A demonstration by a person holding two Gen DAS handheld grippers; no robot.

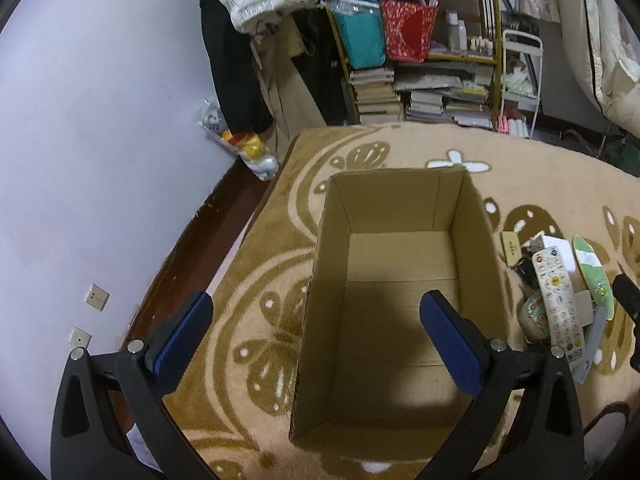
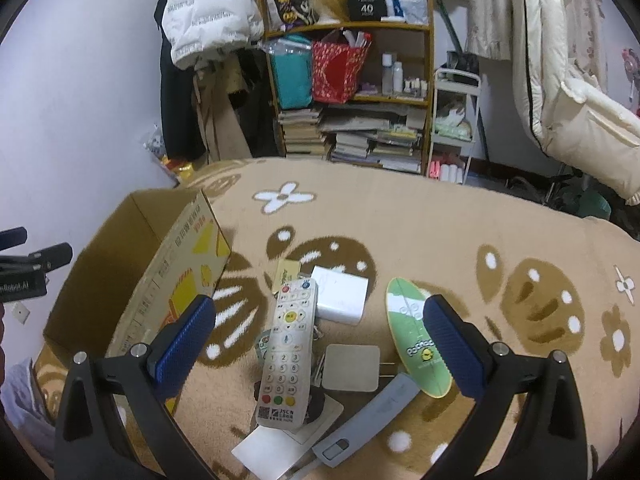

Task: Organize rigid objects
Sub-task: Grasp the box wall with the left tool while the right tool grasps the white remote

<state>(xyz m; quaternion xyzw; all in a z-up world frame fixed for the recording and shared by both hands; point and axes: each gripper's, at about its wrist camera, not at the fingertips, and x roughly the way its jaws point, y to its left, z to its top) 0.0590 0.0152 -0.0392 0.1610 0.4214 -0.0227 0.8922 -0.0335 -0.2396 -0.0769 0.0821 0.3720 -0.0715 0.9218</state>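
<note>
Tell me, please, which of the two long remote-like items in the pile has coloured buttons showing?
The white remote, lying across the pile's middle; the grey one beside it shows a plain surface without buttons.

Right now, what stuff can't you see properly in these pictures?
- Right wrist view: the dark thing under the white remote; the remote hides most of it.
- Right wrist view: the white card; the grey remote and the bottom edge cover part.
- Left wrist view: the cardboard box near corners; the left gripper fingers block them.
</note>
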